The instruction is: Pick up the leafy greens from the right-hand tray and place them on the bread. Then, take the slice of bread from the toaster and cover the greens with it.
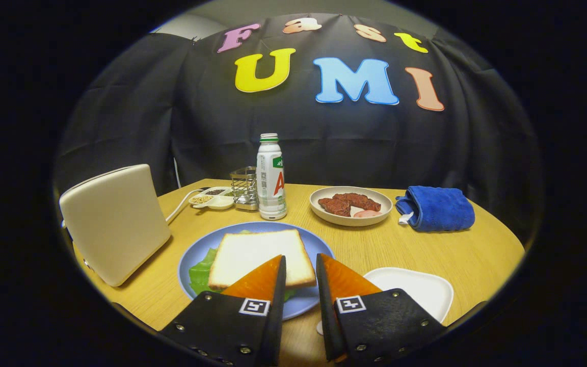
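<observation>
Just ahead of my fingertips, the square white slice of bread lies flat on the round blue plate, covering the green leafy greens, whose edge shows beside my left finger. My gripper is a little open and holds nothing, I think because the bread is placed. The white tray lies beside my right finger, and the cream toaster stands well to my left.

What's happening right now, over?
Gripper open, empty, over blue plate. Bread lies on the greens. White tray bare. Toaster beside plate; nothing in the way.
</observation>
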A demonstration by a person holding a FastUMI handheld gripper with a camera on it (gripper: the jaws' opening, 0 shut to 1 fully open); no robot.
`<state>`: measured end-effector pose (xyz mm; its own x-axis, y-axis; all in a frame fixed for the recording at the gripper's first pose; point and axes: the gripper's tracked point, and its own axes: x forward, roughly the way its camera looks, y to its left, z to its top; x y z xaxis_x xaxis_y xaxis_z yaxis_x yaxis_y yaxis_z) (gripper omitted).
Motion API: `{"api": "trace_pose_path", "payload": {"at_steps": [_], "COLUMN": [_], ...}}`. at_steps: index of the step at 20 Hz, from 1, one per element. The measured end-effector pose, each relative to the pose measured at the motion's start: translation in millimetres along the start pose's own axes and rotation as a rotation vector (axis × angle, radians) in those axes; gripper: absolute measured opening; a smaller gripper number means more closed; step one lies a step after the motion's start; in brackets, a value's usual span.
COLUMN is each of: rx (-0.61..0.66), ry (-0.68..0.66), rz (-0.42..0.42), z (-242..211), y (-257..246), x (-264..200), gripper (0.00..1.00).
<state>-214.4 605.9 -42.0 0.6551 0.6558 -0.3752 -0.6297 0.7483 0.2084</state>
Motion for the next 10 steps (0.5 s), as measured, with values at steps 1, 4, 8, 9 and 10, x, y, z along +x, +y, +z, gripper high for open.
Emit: {"api": "trace_pose_path", "payload": {"at_steps": [1,4,8,9,10], "rx": [-0.011,-0.029,-0.034,-0.034,-0.032], "ry": [-0.01,-0.033,-0.041,-0.042,-0.041], "rz": [0.007,0.055,0.092,0.094,0.098], "z": [1.2,3.1,3.4,2.4,2.0], "y": [2.7,16.2,24.5,25.2,26.1], "x": [0.1,-0.5,-2.0,-3.2,-3.2], "gripper": [0.33,0.47,0.71,0.71,0.74]}}
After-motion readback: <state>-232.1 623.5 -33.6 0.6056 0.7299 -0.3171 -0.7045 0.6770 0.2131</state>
